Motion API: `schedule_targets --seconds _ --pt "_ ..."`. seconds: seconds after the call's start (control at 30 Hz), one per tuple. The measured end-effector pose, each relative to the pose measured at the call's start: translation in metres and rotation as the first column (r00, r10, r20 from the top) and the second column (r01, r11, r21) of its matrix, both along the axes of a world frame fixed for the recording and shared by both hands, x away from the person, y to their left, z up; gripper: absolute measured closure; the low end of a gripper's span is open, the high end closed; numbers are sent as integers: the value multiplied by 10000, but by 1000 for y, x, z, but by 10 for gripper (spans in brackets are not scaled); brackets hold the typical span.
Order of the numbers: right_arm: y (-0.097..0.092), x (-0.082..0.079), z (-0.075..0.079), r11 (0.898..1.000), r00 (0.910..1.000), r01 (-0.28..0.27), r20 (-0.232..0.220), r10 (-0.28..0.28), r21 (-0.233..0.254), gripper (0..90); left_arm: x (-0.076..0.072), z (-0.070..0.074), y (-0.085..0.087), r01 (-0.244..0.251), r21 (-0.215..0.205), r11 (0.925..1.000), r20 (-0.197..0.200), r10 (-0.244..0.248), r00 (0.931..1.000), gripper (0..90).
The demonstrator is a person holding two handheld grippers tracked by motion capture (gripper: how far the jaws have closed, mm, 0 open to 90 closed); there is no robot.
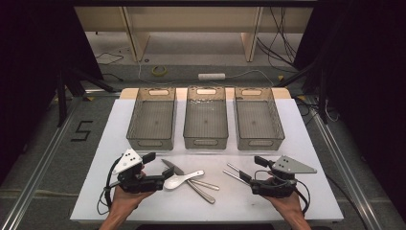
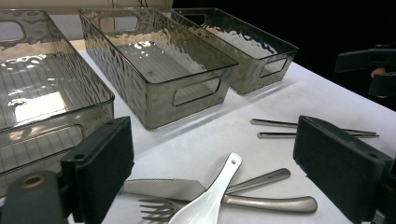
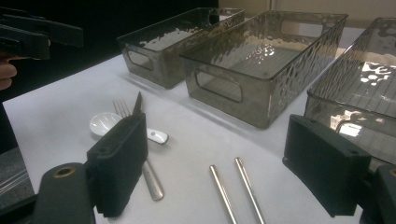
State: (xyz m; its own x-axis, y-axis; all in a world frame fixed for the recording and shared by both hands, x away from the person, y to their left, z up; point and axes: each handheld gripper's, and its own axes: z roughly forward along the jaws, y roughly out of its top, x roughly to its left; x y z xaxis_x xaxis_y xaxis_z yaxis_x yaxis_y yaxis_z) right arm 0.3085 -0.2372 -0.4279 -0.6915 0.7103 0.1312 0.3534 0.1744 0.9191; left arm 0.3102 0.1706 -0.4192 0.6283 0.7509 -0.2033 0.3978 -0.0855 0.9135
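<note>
Both the left gripper [image 1: 154, 168] and right gripper [image 1: 253, 173] hover near the bench's front edge, jaws wide and empty. The white spoon [image 1: 179, 180] overlaps the fork [image 1: 203, 193] and knife [image 1: 171, 167], so a grab could drag all three.

A white ceramic spoon [image 1: 178, 180] lies bowl-left at lower centre of the high view, across a steel knife [image 1: 173, 167] and fork [image 1: 198, 189] that cross under it. Two steel chopsticks [image 1: 238, 172] lie parallel just right, apart from the pile.
</note>
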Motion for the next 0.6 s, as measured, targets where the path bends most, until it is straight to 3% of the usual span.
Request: schedule_targets --seconds 0.47,0.6 --pt "-6 9 14 9969 9999 -12 -143 0 -790 239 0 0 0 -2 11 10000 -28 3 10000 118" --pt "-7 10 16 9966 9998 -7 -174 -8 -824 241 0 0 0 8 14 10000 -16 -8 10000 117"
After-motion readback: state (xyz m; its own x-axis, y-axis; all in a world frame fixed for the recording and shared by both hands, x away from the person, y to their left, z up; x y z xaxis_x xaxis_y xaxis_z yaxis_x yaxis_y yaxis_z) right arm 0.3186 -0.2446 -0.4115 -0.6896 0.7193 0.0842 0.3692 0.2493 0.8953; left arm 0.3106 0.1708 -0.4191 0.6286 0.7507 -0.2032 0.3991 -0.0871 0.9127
